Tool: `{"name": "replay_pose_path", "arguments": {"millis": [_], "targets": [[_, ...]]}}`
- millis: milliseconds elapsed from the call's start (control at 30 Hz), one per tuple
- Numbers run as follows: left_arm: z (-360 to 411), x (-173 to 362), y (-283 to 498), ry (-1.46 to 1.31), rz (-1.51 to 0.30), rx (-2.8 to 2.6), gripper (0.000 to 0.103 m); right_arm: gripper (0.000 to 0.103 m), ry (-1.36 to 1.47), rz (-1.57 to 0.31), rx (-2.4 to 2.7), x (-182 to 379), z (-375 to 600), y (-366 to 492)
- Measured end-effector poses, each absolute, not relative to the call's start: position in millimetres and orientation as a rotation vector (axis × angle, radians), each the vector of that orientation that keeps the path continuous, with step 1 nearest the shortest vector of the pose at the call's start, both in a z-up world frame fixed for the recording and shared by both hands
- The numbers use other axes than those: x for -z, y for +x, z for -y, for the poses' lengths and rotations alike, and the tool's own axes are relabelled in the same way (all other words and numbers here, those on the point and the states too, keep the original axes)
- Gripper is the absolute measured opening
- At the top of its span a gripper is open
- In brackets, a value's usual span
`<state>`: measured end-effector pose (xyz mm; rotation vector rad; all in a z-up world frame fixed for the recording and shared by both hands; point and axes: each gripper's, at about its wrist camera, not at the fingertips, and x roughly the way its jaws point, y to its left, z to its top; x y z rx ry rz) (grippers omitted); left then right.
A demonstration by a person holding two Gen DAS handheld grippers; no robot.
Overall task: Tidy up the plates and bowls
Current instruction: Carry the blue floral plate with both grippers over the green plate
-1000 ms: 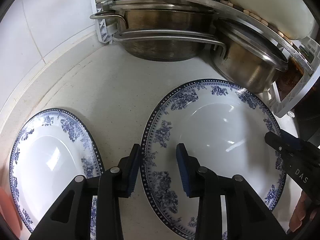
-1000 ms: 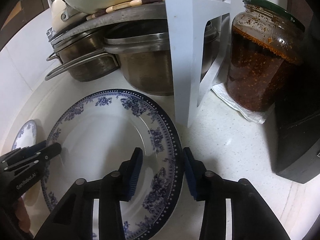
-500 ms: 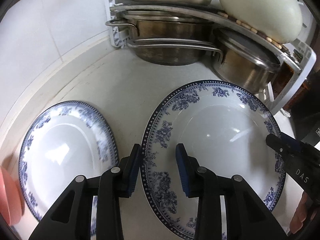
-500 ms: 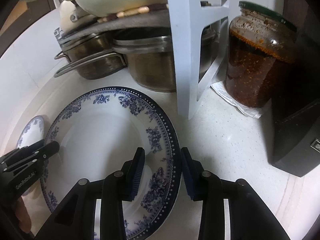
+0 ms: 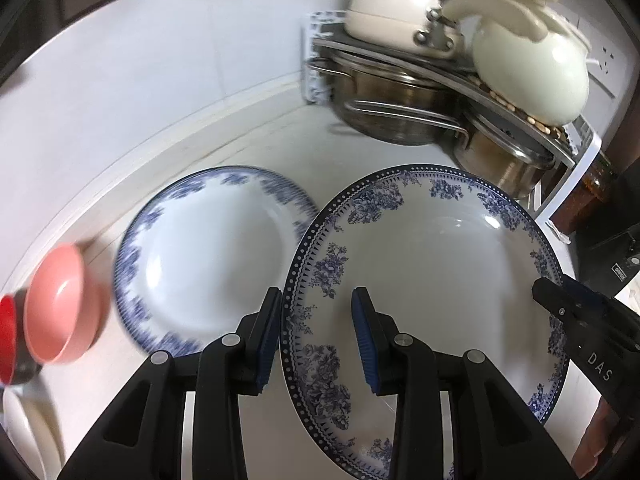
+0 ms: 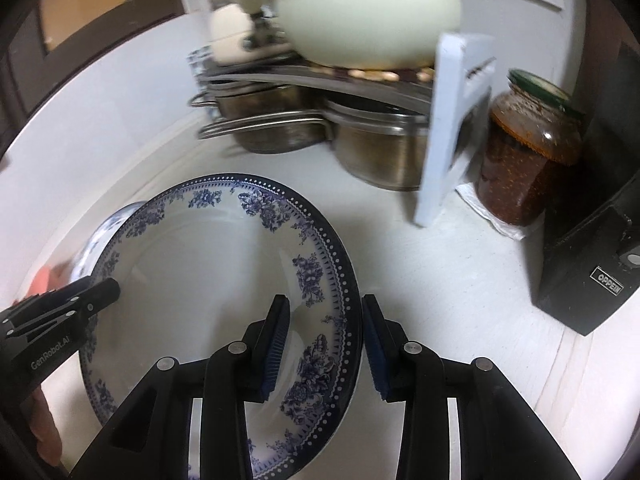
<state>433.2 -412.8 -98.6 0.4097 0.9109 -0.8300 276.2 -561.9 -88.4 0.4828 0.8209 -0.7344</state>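
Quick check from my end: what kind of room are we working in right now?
Most likely a home kitchen counter corner. Stainless steel pots sit under a white corner rack, a glass jar of reddish-brown chili sauce stands beside it, and blue-and-white floral plates lie on the white speckled countertop.

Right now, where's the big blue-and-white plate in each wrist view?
Left wrist: big plate fills centre-right, its left rim between the left gripper fingers; right gripper on its right edge.
Right wrist: same plate fills centre-left, its right rim between the right gripper fingers; left gripper at its left edge.
Shared landmark: the steel pots under the rack, behind the plate.
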Motion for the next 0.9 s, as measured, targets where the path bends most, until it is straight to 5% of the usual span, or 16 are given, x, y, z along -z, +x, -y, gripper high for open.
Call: {"name": "replay_pose_path", "arguments": {"millis": [900], "targets": [[171, 69, 415, 0.188, -0.947, 0.532, 0.035, 0.038, 0.300, -0.845, 0.435, 44, 375, 300]]}}
